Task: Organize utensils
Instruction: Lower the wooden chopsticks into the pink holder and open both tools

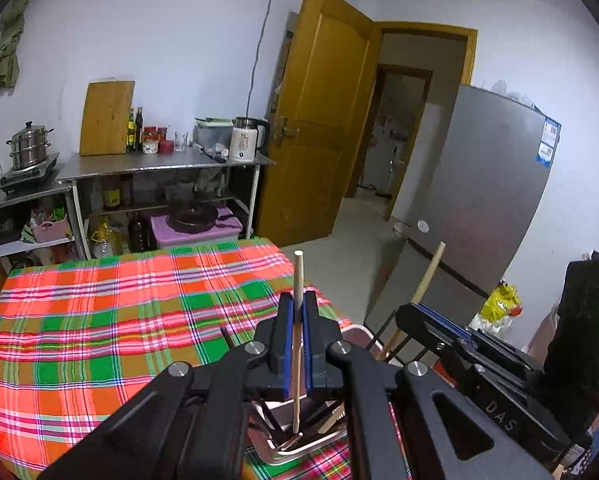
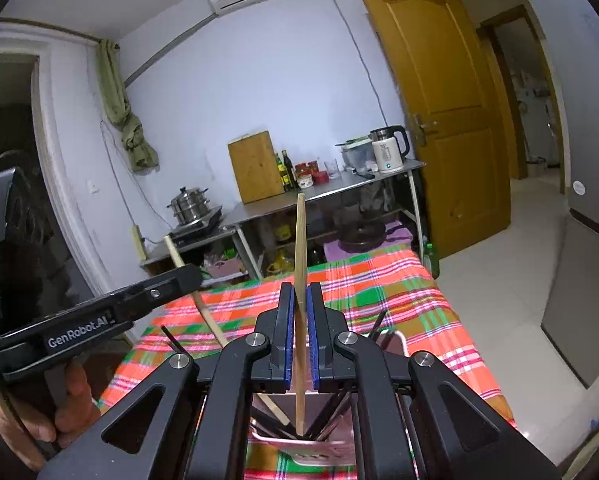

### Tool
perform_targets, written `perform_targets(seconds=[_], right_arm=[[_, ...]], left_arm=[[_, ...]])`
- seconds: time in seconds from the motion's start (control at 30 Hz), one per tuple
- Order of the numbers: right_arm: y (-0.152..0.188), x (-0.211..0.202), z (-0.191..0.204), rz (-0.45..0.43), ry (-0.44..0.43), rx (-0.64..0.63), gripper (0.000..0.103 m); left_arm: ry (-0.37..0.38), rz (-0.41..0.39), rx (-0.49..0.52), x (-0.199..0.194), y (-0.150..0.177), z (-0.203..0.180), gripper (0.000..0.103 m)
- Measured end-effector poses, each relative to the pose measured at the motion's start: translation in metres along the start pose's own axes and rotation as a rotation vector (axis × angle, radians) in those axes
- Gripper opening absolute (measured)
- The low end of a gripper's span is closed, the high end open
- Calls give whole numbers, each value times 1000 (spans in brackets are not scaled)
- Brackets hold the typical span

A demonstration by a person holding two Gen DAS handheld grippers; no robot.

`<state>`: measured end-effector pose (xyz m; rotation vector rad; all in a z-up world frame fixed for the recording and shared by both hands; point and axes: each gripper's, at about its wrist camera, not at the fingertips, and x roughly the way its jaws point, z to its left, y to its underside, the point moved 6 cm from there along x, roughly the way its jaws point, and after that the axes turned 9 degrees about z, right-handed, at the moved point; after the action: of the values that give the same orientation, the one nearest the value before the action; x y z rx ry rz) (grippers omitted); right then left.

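My left gripper (image 1: 298, 300) is shut on a pale wooden chopstick (image 1: 298, 272) that stands nearly upright. Its lower tip hangs inside a pinkish metal holder (image 1: 299, 452) with several dark chopsticks (image 1: 267, 416) in it. My right gripper (image 2: 299, 292) is likewise shut on a second wooden chopstick (image 2: 300, 240), whose lower end reaches into the same holder (image 2: 299, 446). Each gripper shows in the other's view: the right gripper (image 1: 415, 308) with its tilted stick (image 1: 431, 272), and the left gripper (image 2: 193, 272) with its slanted stick (image 2: 209, 316). The two stand close, side by side over the holder.
The holder sits at the near edge of a table with a bright plaid cloth (image 1: 99, 320). Beyond stand a steel counter (image 1: 159, 164) with a kettle (image 1: 245, 140), cutting board and steamer pot, a wooden door (image 1: 323, 120) and a grey fridge (image 1: 479, 200). A hand (image 2: 71, 392) holds the left gripper.
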<state>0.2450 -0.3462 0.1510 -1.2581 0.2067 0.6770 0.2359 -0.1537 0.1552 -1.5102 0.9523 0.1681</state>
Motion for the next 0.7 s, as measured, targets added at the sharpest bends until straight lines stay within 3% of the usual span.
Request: perform_targets(seconds=[0.47,0.5,0.57,0.7], right_arm=[[35,16,1,80,14,-51,6],[37,16,0,86,11,-51,6],[39,14,1,96,8,-56,7],[38,6,0,92,17,-66,11]], left_arm=[[1,75,28,15,31,-4,7],[2,73,31,14,32,-5,9],[3,64,34,8,32,-5,22],[5,40,28,-5,32,-3,27]])
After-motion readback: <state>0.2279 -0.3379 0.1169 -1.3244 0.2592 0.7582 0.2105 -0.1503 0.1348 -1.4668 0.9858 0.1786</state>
